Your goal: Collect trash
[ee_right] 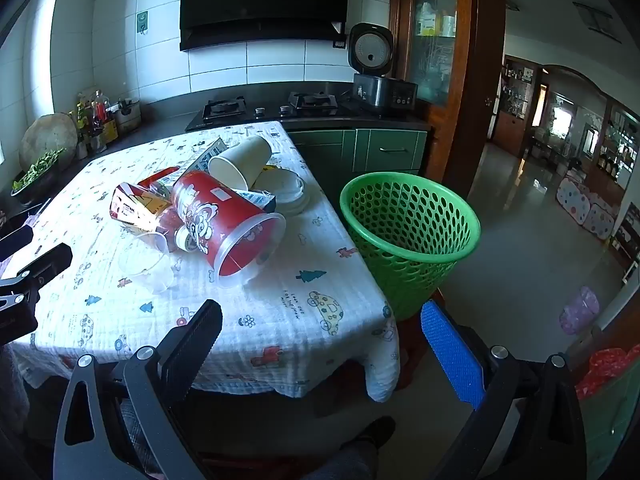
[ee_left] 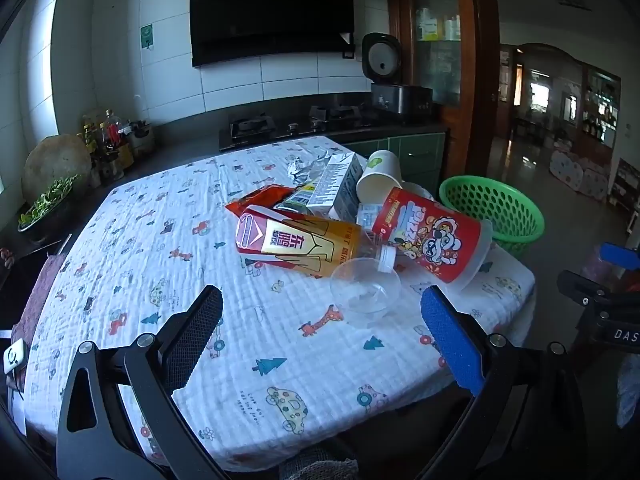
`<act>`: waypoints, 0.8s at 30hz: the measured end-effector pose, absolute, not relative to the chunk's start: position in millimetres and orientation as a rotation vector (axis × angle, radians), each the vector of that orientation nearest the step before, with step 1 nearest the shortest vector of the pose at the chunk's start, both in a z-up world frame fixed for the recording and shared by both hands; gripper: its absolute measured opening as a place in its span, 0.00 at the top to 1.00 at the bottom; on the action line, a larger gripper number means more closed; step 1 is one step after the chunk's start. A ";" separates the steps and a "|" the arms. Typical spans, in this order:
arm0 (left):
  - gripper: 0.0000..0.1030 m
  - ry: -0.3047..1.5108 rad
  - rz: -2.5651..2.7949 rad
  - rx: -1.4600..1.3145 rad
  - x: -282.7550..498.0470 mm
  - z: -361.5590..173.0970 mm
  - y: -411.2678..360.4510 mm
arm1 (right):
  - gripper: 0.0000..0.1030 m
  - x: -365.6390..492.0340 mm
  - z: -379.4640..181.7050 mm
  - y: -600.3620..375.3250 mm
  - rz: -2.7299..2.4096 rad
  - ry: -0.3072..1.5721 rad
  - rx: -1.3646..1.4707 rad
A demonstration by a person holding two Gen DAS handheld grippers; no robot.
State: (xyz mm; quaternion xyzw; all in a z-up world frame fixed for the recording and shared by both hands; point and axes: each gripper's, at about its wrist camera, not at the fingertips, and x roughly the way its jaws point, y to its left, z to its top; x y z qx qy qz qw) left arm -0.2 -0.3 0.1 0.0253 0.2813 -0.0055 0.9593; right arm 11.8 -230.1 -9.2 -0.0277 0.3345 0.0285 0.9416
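Observation:
A heap of trash lies on the table's patterned cloth [ee_left: 160, 264]: a red cartoon cup [ee_left: 434, 236] on its side, a yellow-labelled bottle [ee_left: 296, 244], a clear plastic cup [ee_left: 366, 292], a white paper cup [ee_left: 378, 176], a grey carton [ee_left: 336, 184], a red wrapper [ee_left: 260, 200] and crumpled foil [ee_left: 308, 164]. A green perforated basket [ee_right: 408, 232] stands off the table's right edge. My left gripper [ee_left: 322, 312] is open and empty just short of the clear cup. My right gripper [ee_right: 322, 324] is open and empty over the table's near right corner, with the red cup [ee_right: 232, 224] ahead to the left.
Behind the table runs a dark counter with a gas hob [ee_left: 296, 124], a rice cooker [ee_left: 384, 76], bottles [ee_left: 108, 136] and a bowl of greens [ee_left: 44, 208]. A wooden cabinet [ee_right: 436, 40] stands at the right, with an open tiled floor [ee_right: 520, 240] beyond.

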 end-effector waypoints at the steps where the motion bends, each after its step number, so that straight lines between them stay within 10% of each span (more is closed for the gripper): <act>1: 0.05 0.571 -0.011 0.051 -0.2 0.0 -0.3 | 0.06 11.7 -9.1 -229.9 0.059 0.682 -0.057; 24: 0.05 0.577 -0.007 0.050 1.7 -2.8 -1.9 | 0.06 10.5 -9.5 -224.1 0.067 0.687 -0.067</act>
